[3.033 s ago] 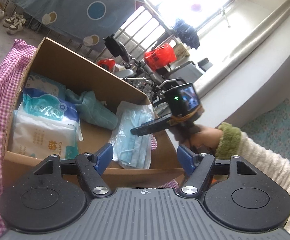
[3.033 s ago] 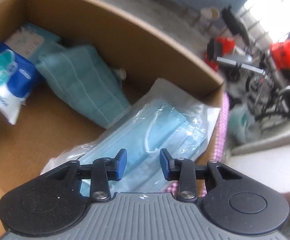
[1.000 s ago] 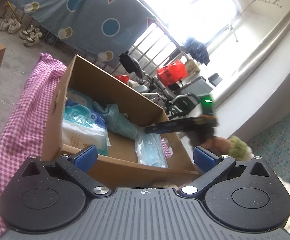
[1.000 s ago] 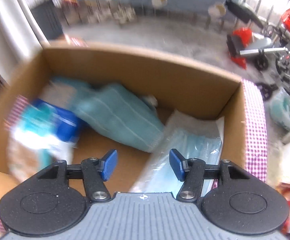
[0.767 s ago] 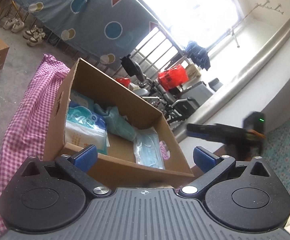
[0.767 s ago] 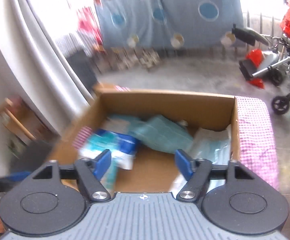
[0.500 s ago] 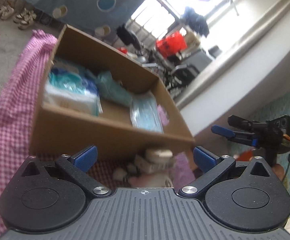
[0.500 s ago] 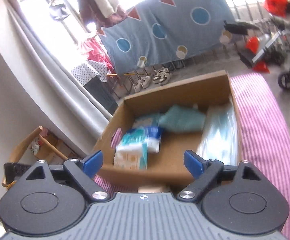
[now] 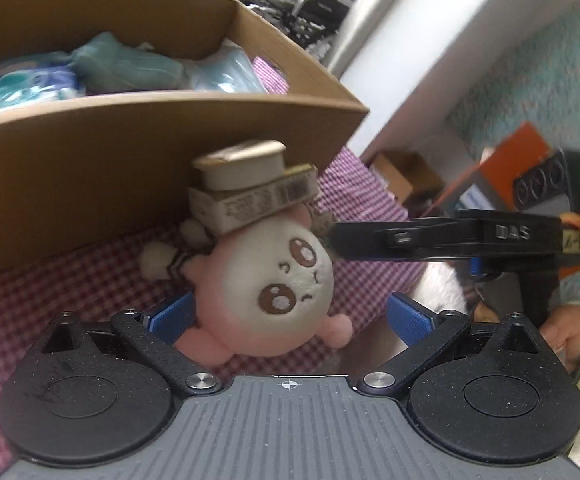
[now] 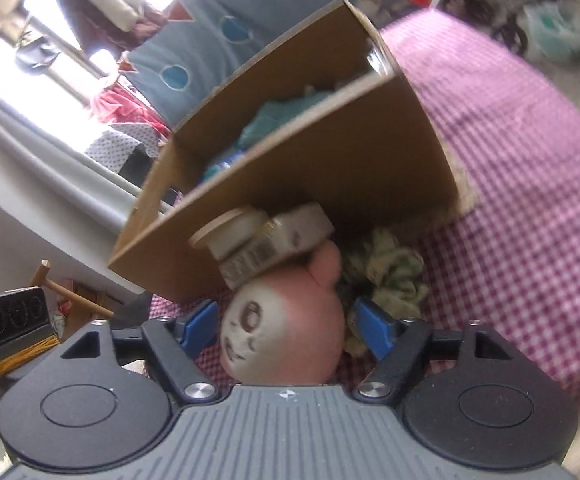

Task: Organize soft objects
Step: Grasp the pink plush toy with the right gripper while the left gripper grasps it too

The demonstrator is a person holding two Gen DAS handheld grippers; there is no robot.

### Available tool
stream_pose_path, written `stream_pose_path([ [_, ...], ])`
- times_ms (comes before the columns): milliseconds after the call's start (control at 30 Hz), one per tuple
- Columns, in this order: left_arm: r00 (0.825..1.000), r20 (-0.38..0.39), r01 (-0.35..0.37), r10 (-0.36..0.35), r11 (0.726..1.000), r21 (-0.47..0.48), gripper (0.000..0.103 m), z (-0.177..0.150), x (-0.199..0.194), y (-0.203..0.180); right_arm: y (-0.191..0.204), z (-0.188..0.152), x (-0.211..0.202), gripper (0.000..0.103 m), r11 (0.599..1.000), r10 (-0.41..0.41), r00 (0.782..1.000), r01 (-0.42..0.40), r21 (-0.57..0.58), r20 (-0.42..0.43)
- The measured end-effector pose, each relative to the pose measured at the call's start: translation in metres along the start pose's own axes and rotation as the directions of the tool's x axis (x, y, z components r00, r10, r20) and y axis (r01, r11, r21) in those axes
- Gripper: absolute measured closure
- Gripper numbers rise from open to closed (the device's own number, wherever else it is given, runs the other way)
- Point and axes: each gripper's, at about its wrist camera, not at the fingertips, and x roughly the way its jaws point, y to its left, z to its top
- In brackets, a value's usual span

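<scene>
A pink plush toy with a white face lies on the checked cloth in front of the cardboard box. A small printed carton and a round tin rest on its head. My left gripper is open and straddles the plush's body. My right gripper has the plush between its blue pads; its jaws are closing, and I see no firm press. In the left wrist view the right gripper reaches in from the right, its tip by the plush's head.
The box holds a teal cloth, tissue packs and a bag of masks. A fluffy green-white cloth lies right beside the plush. The pink checked cloth spreads out to the right. A hand in a fuzzy sleeve holds the right gripper.
Both grippers dropped from above the box to its front side. The plush, unseen a second ago, now sits between both pairs of jaws. The right jaws have narrowed since half a second ago.
</scene>
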Motion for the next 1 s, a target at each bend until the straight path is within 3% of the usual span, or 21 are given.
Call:
stream_pose_path([
  [100,0.999,-0.024,-0.027,0.028,0.998,0.050,0.007,0.000,0.018,-0.007,-0.011,-0.003,0.014,0.038,0.997,0.040,0.998,-0.037,0.071,-0.039],
  [233,0.995,-0.006,-0.100,0.101,0.992,0.076,0.017,-0.001,0.026,-0.010,-0.018,-0.005,0.020,0.037,0.988,0.074,0.996,-0.066,0.139,-0.053],
  [433,0.995,-0.023,-0.098,0.098,0.995,-0.009,0.017,0.002,0.002,0.003,-0.028,-0.016,0.037,0.036,0.943,0.187,0.974,-0.141,0.302,-0.129],
  [567,0.988,-0.024,-0.153,0.153,0.988,0.010,0.017,-0.004,-0.013,0.003,-0.028,-0.023,0.053,0.037,0.913,0.255,0.953,-0.182,0.366,-0.161],
  [733,0.978,-0.028,-0.204,0.205,0.979,0.013,0.017,-0.010,-0.023,0.007,-0.022,-0.025,0.067,0.037,0.902,0.287,0.939,-0.198,0.384,-0.189],
  [1000,0.976,0.012,-0.217,0.217,0.976,-0.001,0.017,-0.018,-0.039,0.008,-0.006,-0.020,0.067,0.036,0.912,0.291,0.935,-0.207,0.353,-0.202],
])
